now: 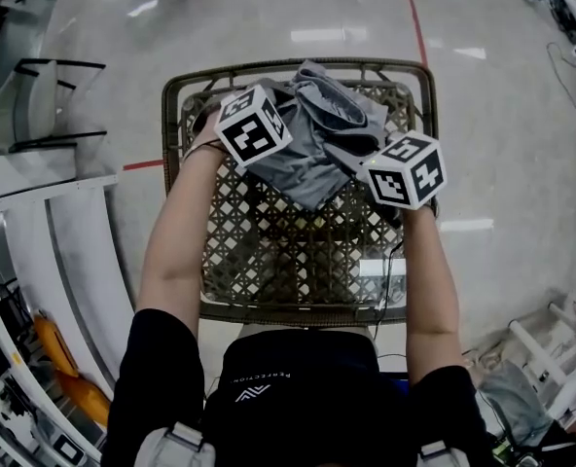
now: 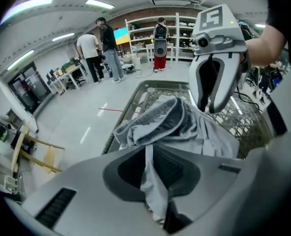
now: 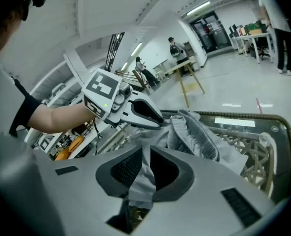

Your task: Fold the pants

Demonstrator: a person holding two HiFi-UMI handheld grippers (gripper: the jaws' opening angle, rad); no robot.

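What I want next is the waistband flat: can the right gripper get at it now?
Probably not yet: the right gripper is shut on a fold of the pants. Once it lets go, the waistband lies uncovered just ahead of it.

Lighting is bright, even and overhead. Ceiling light strips [image 2: 99,4] are visible in the left gripper view and again in the right gripper view. In the head view the glossy floor [image 1: 502,115] carries white rectangular glare patches. Shadows are soft throughout, and the pants [image 1: 317,144] show only mild shading in their folds. The black shirt [image 1: 307,397] reads dark, with little detail. Both gripper views bend strongly toward the edges, with black corners. The nearest foreground is soft in those views, while the background stays reasonably sharp.
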